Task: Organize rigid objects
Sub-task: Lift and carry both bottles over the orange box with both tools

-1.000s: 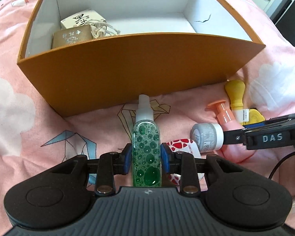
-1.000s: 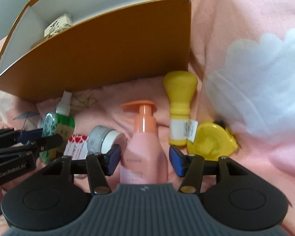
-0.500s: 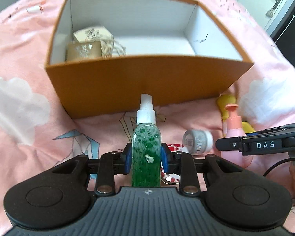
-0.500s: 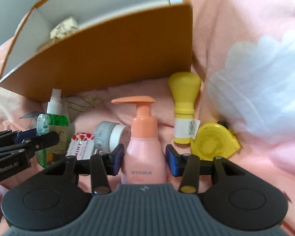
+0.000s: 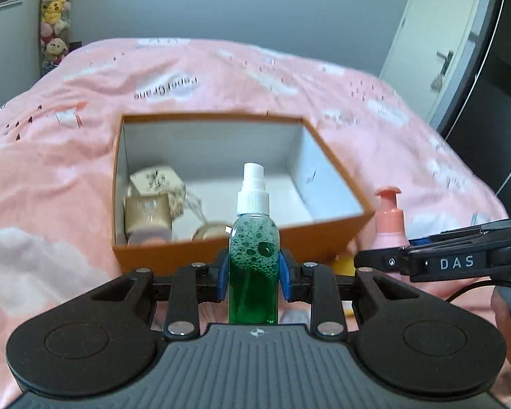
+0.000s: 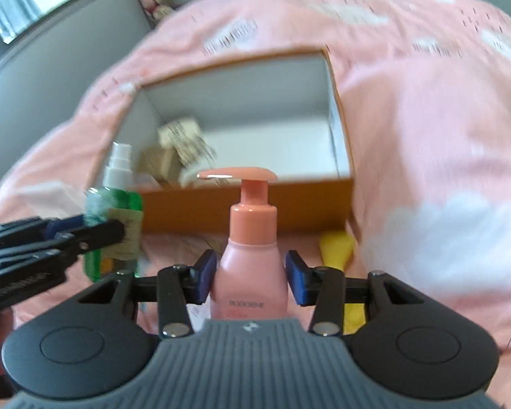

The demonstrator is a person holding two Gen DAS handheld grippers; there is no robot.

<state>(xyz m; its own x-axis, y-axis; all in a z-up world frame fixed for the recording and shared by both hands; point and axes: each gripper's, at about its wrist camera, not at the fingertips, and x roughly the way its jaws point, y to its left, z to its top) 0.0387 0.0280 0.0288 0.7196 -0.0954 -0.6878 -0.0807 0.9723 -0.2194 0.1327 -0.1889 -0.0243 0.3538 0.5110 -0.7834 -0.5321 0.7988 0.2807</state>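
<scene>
**Two bottles held upright before the box**

Left hand-held gripper clamps the green spray bottle; right hand-held gripper, its jaws having just narrowed, grips the pink pump bottle, labelled "BODORME". Both stand upright. The orange box on the bed lies ahead, below both, roughly equally near.

Open box resting on the bedspread, with small cartons inside at its left end. In front of the box, spray bottle to the left, pump bottle to the right. Low beside the box's right front corner, another bottle.
</scene>
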